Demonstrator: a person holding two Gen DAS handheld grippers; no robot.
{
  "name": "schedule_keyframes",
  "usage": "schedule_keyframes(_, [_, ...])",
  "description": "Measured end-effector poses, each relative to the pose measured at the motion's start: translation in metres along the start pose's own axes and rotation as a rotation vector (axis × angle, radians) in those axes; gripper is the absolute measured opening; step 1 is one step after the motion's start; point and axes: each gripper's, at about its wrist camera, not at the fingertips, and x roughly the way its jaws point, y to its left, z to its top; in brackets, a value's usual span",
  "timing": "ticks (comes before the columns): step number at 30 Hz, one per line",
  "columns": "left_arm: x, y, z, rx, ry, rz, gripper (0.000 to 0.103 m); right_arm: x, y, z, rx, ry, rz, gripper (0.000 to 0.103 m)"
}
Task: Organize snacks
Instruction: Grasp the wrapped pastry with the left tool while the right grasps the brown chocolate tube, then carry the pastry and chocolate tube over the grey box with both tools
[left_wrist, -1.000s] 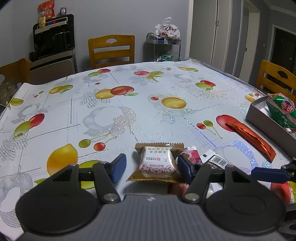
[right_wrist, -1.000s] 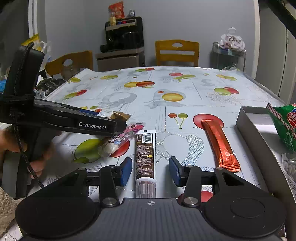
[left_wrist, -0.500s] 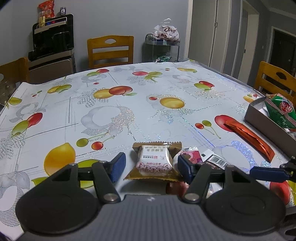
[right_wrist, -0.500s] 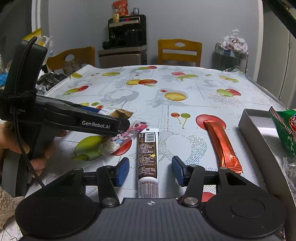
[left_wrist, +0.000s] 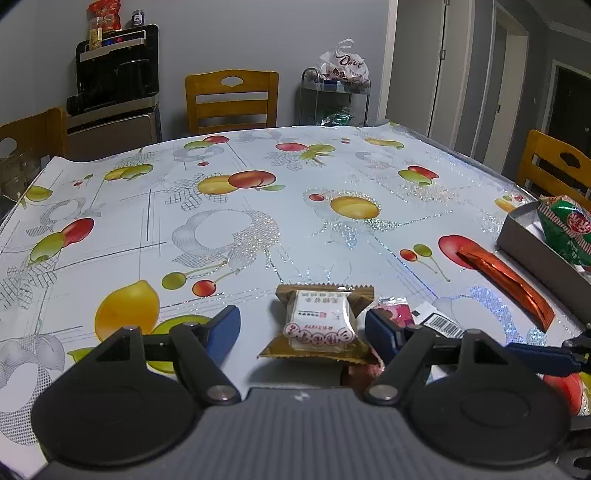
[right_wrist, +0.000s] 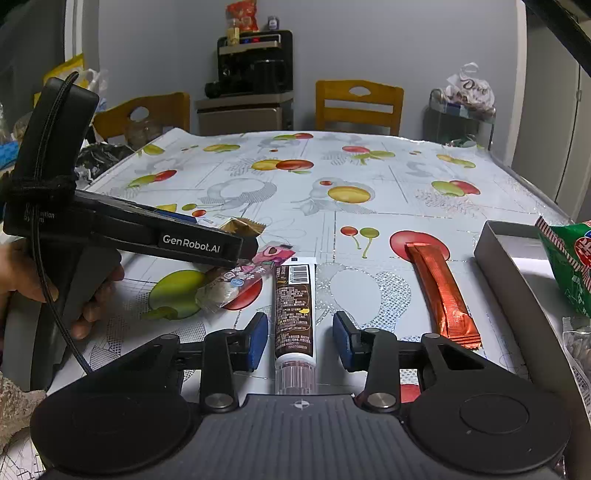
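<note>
The left gripper (left_wrist: 303, 328) is drawn slightly back from the gold-wrapped cake (left_wrist: 319, 321), which is now seen a little further ahead between its fingers, while the right gripper (right_wrist: 300, 338) is raised slightly over the brown tube (right_wrist: 294, 306).

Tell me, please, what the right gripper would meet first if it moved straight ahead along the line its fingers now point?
The right gripper is open and already straddles the dark brown snack tube, which lies lengthwise between its fingers. Going straight on, it would most likely slide along that tube; beyond it the tablecloth looks free, though depth is hard to judge.
</note>
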Motion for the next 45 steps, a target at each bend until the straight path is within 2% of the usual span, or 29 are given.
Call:
schedule_keyframes(3, [-0.001,0.0,0.001,-0.001,-0.015,0.0,0.074,0.0,0.0,0.0,0.0,0.0,0.0,0.039])
schedule_keyframes(7, [-0.001,-0.007,0.001,0.046,-0.023,-0.008,0.071,0.0,0.0,0.0,-0.001,-0.001,0.0,0.039])
schedule_keyframes(11, [-0.002,-0.012,0.0,0.075,-0.02,-0.038,0.047,-0.001,0.001,0.0,-0.005,-0.003,0.004,0.028])
schedule_keyframes(15, [-0.004,-0.011,0.0,0.068,-0.016,-0.049,0.043,-0.001,0.001,0.0,-0.007,-0.005,0.008,0.025])
schedule_keyframes(26, [-0.011,-0.009,0.002,0.052,-0.033,-0.054,0.036,-0.008,-0.002,-0.002,0.008,-0.043,-0.004,0.025])
schedule_keyframes(45, [-0.025,-0.006,0.007,0.021,-0.068,-0.076,0.036,-0.046,-0.009,-0.002,0.003,-0.159,-0.008,0.025])
